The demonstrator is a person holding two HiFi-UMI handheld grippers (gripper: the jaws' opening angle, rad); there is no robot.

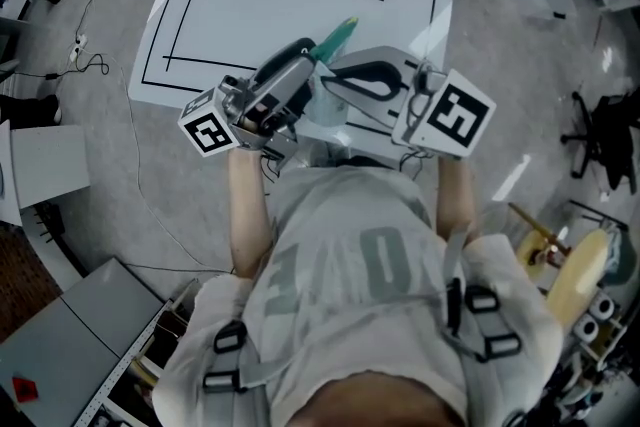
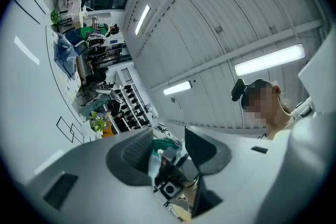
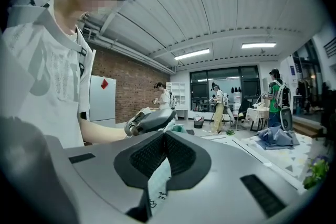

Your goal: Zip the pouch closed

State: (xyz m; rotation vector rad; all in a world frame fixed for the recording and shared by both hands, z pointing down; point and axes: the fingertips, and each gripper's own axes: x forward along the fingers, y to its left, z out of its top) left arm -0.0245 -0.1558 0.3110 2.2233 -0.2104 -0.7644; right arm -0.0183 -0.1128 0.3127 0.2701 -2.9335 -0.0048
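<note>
Left gripper and right gripper meet at a clear pouch over a white tabletop.
The right gripper's jaws are clenched on a clear edge of the pouch, pinching the thin sheet flat between their ribbed pads. The left gripper's jaws stand apart, released. The pouch's crumpled clear-and-teal end sits between them, against one pad. In the head view, both grippers are close together at the centre of the frame, over the tabletop's near edge. The pouch's teal end points toward the upper right.
</note>
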